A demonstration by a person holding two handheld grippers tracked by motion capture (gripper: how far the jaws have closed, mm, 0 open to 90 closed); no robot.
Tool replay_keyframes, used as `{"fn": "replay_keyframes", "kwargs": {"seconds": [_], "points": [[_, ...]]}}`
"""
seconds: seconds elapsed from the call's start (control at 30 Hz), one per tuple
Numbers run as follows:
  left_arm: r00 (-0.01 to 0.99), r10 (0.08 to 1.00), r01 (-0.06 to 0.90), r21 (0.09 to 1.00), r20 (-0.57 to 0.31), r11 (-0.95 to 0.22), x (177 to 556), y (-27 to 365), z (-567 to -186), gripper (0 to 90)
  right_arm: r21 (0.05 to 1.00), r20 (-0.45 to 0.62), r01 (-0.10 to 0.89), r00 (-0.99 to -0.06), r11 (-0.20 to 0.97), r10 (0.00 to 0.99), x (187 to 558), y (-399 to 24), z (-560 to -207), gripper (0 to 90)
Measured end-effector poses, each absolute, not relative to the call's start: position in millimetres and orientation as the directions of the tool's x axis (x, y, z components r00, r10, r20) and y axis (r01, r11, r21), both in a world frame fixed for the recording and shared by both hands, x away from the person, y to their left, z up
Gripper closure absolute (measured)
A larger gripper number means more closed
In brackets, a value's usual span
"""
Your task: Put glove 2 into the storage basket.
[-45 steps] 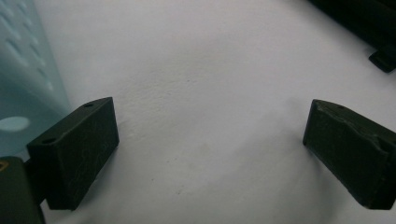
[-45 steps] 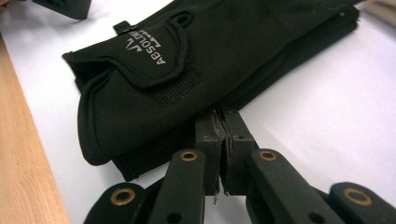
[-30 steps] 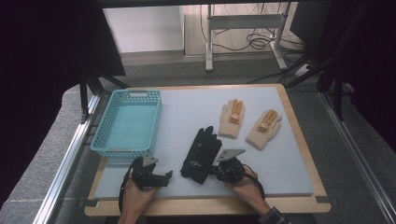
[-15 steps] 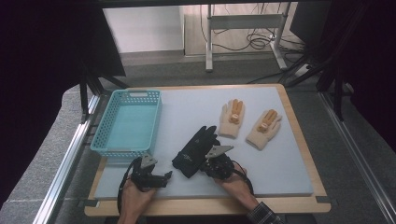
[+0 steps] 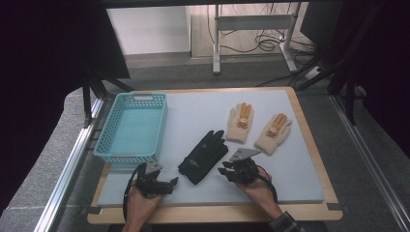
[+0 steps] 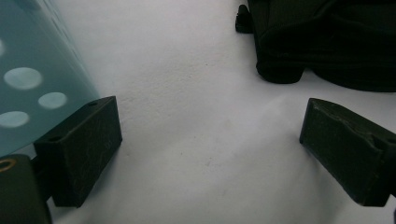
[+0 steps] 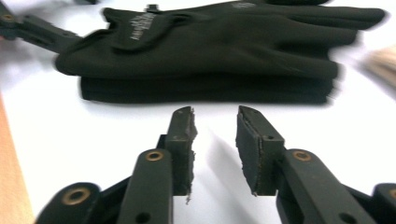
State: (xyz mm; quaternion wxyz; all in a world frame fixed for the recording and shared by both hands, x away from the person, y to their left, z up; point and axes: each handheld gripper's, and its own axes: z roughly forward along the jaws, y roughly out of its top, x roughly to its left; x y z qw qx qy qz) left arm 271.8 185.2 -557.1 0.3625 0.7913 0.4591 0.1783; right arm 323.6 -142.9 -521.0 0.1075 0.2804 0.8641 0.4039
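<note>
A black glove (image 5: 203, 156) lies flat on the pale grey mat (image 5: 300, 174) of the desk (image 5: 319, 162), and I take it as the landmark. To its left stands a blue basket (image 5: 131, 126) with holes in the walls, near the glove but not touching it. Behind the glove to the right lie two beige gloves with orange fingers, one (image 5: 241, 122) close to the black glove's fingertips and the other (image 5: 273, 133) just beside the first one, further right.

The left claw (image 5: 170, 182) is held in the person's left hand (image 5: 140, 205) in front of the glove and a little to its left. In the left gripper view its jaws are wide apart, nothing between them but the mat; the black glove (image 6: 327, 42) is ahead to the right and the basket wall (image 6: 32, 74) is at the left.

The right claw (image 5: 223, 172) is held in the right hand (image 5: 261, 191), just to the right of the glove's cuff end. In the right gripper view its jaws stand with a narrow gap between them, released, gripping nothing. The black glove (image 7: 219, 51) lies across just ahead of the tips, apart from them.
</note>
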Motion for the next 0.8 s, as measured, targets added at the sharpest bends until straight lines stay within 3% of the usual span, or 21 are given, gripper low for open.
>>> {"fn": "replay_keyframes", "kwargs": {"seconds": [0.8], "points": [[0.515, 0.856, 0.601, 0.734, -0.052, -0.317, 272, 185, -557, 5.1, 0.747, -0.017, 0.509, -0.628, 0.427, 0.778, 332, -251, -523, 30.1]]}}
